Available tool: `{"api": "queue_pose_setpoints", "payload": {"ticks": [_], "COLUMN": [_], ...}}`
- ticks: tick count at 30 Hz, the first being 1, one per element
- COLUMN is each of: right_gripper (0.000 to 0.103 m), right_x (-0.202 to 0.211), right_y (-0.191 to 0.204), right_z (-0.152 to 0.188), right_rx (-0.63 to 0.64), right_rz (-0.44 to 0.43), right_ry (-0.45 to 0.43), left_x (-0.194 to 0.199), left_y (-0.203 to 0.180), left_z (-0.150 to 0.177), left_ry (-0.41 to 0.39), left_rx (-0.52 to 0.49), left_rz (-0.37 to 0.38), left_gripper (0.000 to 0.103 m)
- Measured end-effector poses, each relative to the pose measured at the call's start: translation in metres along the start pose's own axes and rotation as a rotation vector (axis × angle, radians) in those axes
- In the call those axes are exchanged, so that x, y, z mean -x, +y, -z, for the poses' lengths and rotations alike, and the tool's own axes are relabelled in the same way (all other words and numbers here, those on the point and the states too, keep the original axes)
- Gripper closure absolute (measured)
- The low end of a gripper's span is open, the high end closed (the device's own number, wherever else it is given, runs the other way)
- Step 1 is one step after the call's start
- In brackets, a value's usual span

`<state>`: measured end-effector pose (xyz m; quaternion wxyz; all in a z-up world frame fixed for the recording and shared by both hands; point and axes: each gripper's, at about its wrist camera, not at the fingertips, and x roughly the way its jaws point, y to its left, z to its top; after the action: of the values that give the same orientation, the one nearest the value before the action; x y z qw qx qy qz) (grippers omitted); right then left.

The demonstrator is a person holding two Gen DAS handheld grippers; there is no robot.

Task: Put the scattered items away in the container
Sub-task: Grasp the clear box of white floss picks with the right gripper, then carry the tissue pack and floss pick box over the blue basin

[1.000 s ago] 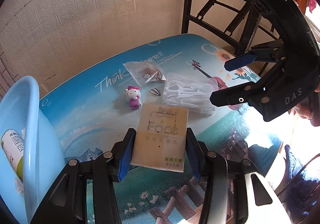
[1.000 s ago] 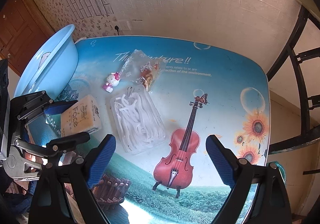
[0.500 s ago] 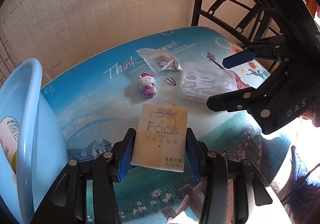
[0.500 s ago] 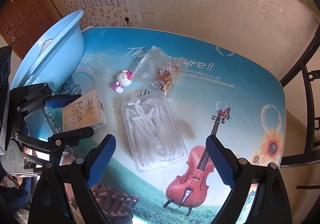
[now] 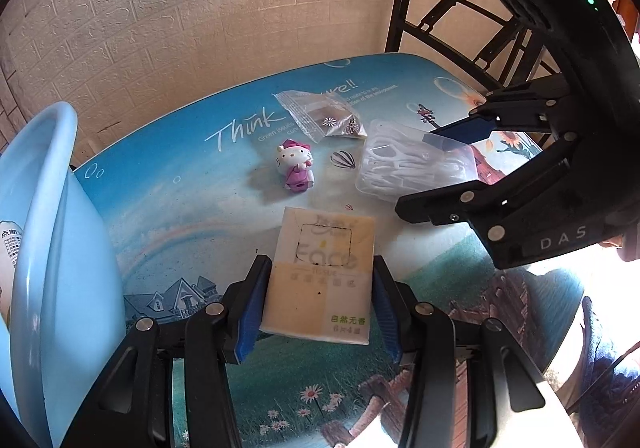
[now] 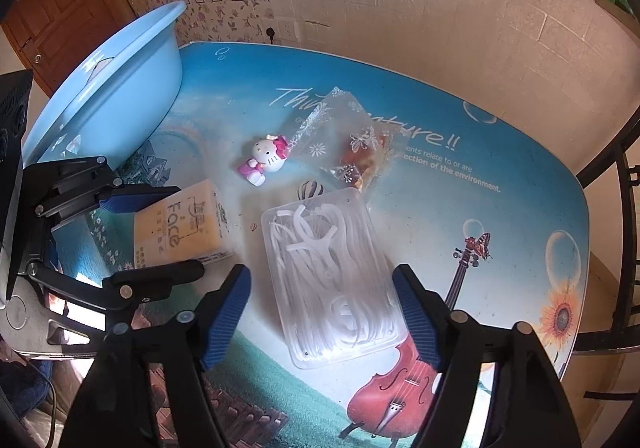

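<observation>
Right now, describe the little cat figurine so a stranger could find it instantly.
Start at the blue printed table beside the light blue basin. Near the table's middle, beside a clear snack bag, lies the cat figurine. It alone is a toy: white head, pink bow and dress.

basin [image 6: 108, 87] at table's [image 6: 500, 215] left edge, figurine [image 6: 266, 159] between tissue pack [image 6: 180, 228] and snack bag [image 6: 352, 151]

The basin [image 5: 44, 248], cut off at left, hides its contents.

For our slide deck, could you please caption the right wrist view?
Right gripper closing around the clear floss-pick box; left gripper holds the tissue pack.
</observation>
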<state>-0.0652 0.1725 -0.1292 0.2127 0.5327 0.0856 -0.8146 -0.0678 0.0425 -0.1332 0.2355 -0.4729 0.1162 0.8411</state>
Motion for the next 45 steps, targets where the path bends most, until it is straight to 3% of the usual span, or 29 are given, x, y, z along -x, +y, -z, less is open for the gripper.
{"api": "queue_pose_setpoints", "payload": {"ticks": [2, 19, 34, 45], "right_gripper": [0.045, 0.047, 0.047, 0.047], "right_x": [0.002, 0.025, 0.064, 0.074], "right_y": [0.001, -0.002, 0.019, 0.038], "right_z": [0.002, 0.019, 0.030, 0.030], "right_rx": [0.011, -0.060, -0.132, -0.159], "right_rz": [0.015, 0.000, 0.016, 0.000], "right_ry": [-0.006, -0.025, -0.075, -0.112], "left_x": [0.000, 0.017, 0.069, 0.095], "left_y": [-0.001, -0.012, -0.023, -0.011], "left_z": [-0.001, -0.006, -0.015, -0.011], "left_ry": [-0.004, -0.011, -0.089, -0.126], "left_rx": [0.006, 0.003, 0.002, 0.027], "left_rz": [-0.006, -0.019, -0.012, -0.022], "left_gripper": [0.056, 0.057, 0.057, 0.057]}}
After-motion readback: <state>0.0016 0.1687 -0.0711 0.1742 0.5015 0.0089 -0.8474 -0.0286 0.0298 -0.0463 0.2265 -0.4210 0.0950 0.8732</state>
